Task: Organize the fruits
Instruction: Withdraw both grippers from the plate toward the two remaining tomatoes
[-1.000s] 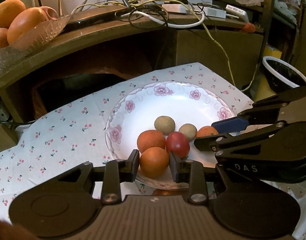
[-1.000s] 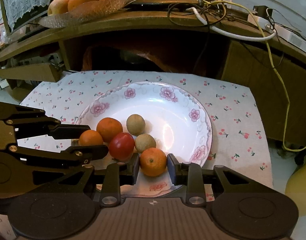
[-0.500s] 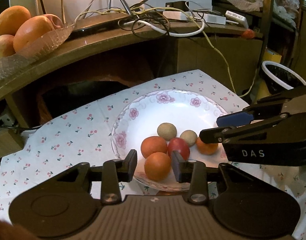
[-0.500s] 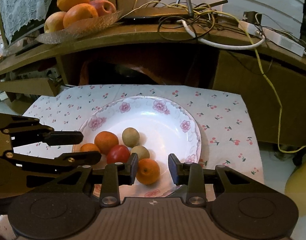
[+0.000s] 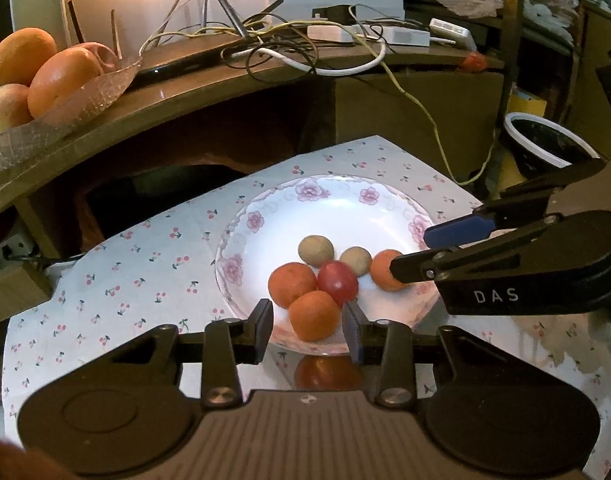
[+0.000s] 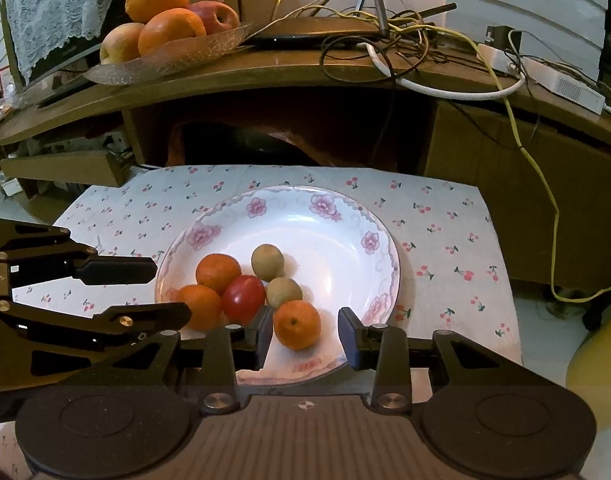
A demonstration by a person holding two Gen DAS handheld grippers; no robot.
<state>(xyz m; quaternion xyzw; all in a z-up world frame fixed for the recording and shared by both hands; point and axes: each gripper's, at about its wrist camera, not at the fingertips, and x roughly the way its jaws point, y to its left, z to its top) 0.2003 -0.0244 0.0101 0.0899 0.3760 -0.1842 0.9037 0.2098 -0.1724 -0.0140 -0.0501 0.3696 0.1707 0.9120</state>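
Note:
A white plate with pink flowers [image 5: 345,200] [image 6: 345,216] holds three oranges, a red fruit [image 5: 337,282] [image 6: 243,298] and two brown-green fruits [image 5: 315,250] [image 6: 267,260]. My left gripper [image 5: 307,326] is open, its fingers either side of the near orange [image 5: 314,314] without touching it. My right gripper [image 6: 305,336] is open around another orange [image 6: 296,324], which rests on the plate's front rim. Each gripper shows in the other's view, the right one [image 5: 425,254] and the left one [image 6: 171,290].
The plate sits on a cherry-print cloth [image 5: 145,264] [image 6: 445,232]. Behind is a wooden shelf with tangled cables [image 5: 289,48] and a glass dish of large oranges and apples [image 5: 45,76] [image 6: 165,36]. A white-rimmed bin [image 5: 545,144] stands far right.
Both grippers have opened and let go of their oranges, which now lie on the plate. Both grippers have pulled back and up from the plate.

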